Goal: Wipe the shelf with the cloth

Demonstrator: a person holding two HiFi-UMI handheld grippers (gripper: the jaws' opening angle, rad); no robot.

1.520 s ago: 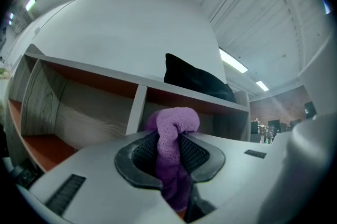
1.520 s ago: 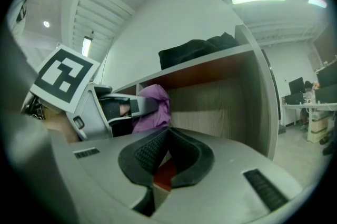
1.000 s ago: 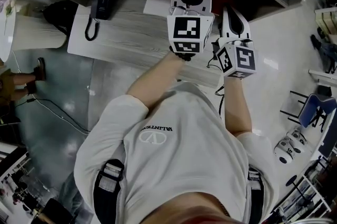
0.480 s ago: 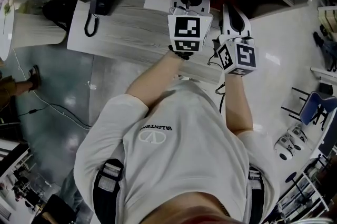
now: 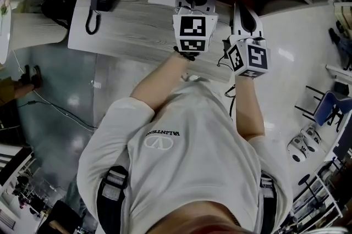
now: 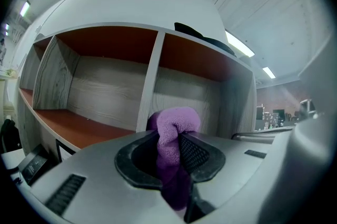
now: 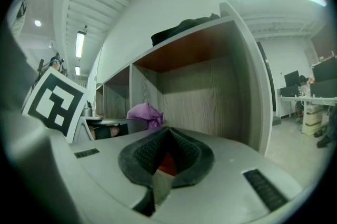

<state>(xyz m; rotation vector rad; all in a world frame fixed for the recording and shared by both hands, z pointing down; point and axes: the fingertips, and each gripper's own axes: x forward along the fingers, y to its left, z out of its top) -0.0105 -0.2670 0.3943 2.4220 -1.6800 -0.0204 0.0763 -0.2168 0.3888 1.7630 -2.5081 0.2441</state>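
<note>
Cloth (image 6: pixel 172 131) of purple microfibre looks soft, light and limp, so it should fold to whatever it is pressed against and cannot be damaged by a hard squeeze. The risk is drag, since a rub along a board could tug it out of a shallow pinch.

At the far left of the head view a black telephone (image 5: pixel 99 5) lies on the wood-grain bench (image 5: pixel 137 29), well apart from the work. Next comes the left tongs (image 6: pixel 169 152), closed on the cloth. The bunched middle is clamped between the pads and a rounded wad stands proud ahead of them. That wad is the natural wiping face, and the deep hold on the bunch seems the right one. It is raised before the shelf (image 6: pixel 68 125), in line with the upright divider (image 6: pixel 150 86). Whether it touches the shelf cannot be told.

Just beside it to the right, the right tongs (image 7: pixel 163 157) are closed and apparently empty. A red patch shows in the hollow between the pads, possibly the shelf beyond.
</note>
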